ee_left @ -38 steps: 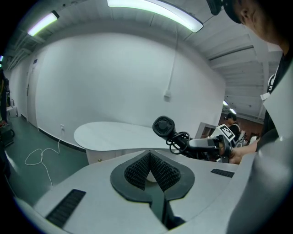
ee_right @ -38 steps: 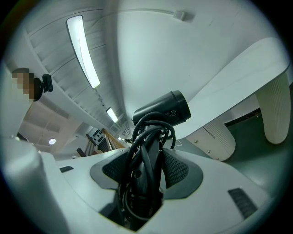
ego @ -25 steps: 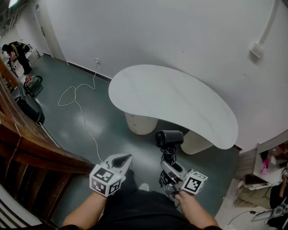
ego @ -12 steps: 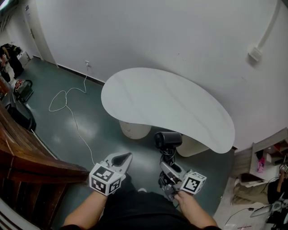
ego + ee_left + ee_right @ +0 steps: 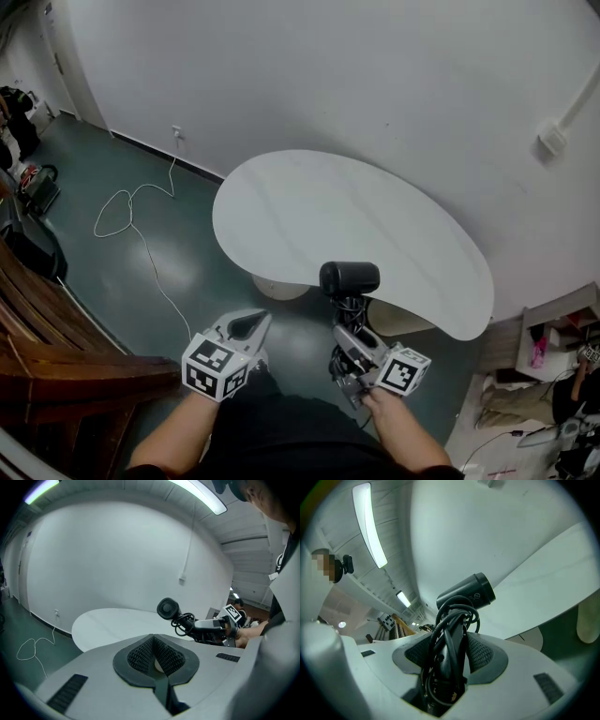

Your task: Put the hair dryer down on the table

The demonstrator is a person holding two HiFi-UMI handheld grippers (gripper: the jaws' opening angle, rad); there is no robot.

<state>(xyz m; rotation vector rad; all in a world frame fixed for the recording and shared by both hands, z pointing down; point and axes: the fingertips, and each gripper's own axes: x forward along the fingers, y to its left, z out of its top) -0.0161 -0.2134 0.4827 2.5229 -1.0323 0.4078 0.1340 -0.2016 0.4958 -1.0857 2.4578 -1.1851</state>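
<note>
Holding the hair dryer (image 5: 350,279) upright by its handle, the right claw (image 5: 351,339) hangs in the air at the near edge of the white, bean-shaped surface (image 5: 309,211). The dark barrel lies crosswise at the top, just over the rim as the head view shows it. In the right gripper view the ribbed pads press on both sides of the handle (image 5: 451,660). The cord (image 5: 457,613) is looped in a bundle around it, so the claw stands fairly wide, clamped on handle and cord together. The left claw (image 5: 246,325) hovers to the left above the floor, pads drawn together with nothing between them.

The dryer looks like stiff, smooth plastic of moderate weight. It is probably top-heavy, since the barrel sits well above the grip and would tend to tip. The handle seems the right place to hold it, though the springy cord loops may give under the pads and slacken once let go. Laid on its side on the surface it should rest steadily, with the handle stopping the round barrel from rolling.
</note>
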